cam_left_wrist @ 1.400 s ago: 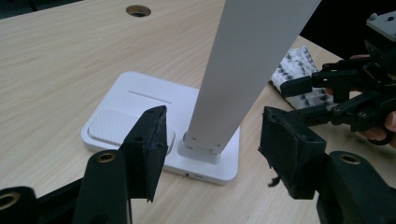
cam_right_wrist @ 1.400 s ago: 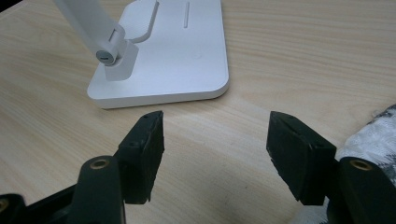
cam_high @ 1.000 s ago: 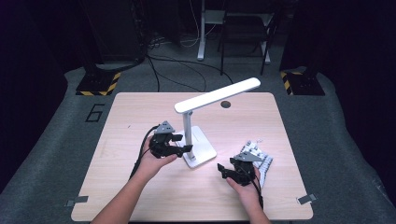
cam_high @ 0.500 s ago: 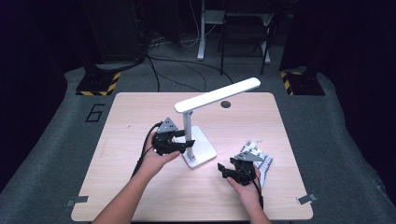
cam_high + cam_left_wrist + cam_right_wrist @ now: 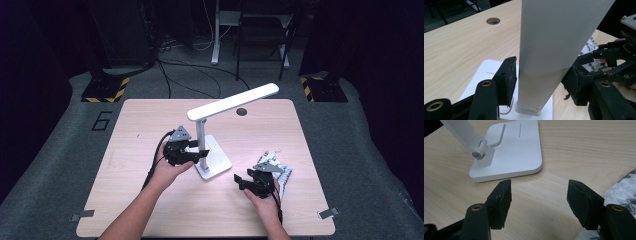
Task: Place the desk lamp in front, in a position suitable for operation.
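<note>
Table [image 5: 150,205] carries a white desk lamp [image 5: 212,162], upright near its middle, head raised. Left claw [image 5: 196,151] brackets the lamp's post [image 5: 541,62] — jaws have just been closing, pads about at its sides, grip not yet confirmed. Right claw [image 5: 243,181] stands released, empty, near the base — any fold or lift remains outstanding.
</note>
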